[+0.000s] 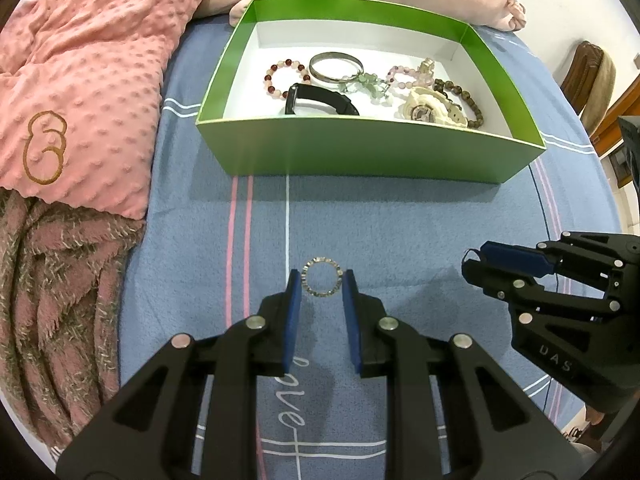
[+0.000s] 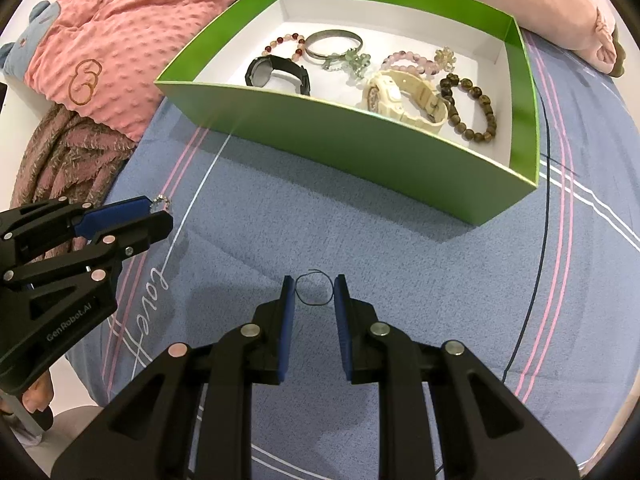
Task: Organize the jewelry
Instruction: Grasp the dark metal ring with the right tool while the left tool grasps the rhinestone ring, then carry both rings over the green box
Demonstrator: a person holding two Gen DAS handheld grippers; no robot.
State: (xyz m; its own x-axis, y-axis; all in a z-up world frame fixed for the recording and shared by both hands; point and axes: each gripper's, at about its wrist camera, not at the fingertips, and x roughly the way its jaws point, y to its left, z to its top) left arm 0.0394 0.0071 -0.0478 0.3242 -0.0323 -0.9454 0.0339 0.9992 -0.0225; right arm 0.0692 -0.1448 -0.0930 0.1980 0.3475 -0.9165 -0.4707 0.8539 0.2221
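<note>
On the side of the left gripper [image 2: 158, 210], seen from the right wrist view, white letters read "GenRobot.AI". The left wrist view shows "DAS" on the body of the right gripper [image 1: 476, 260]. The blue bedsheet [image 1: 400, 232] carries white cursive writing, of which "love" can be read in both views. The pink dotted blanket [image 1: 92, 60] has a brown embroidered outline, not letters.

The left gripper pinches a small sparkling ring [image 1: 322, 277] between its blue pads, the jaws set narrow on both sides of it. In the right wrist view this ring [image 2: 160, 201] is only a small glint at the fingertips. The right gripper [image 2: 314, 288] holds a thin dark loop [image 2: 314, 289] between its pads; it may be a thin cord or hair tie, the thing is too fine to be sure. From the left wrist view this loop is almost hidden.

The green box [image 1: 360, 152] stands on the sheet beyond both grippers. Inside lie a black watch [image 1: 320, 100], a cream watch [image 2: 404, 94], a metal bangle [image 1: 336, 66] and three bead bracelets, red-and-pale, pale purple, and brown.
</note>
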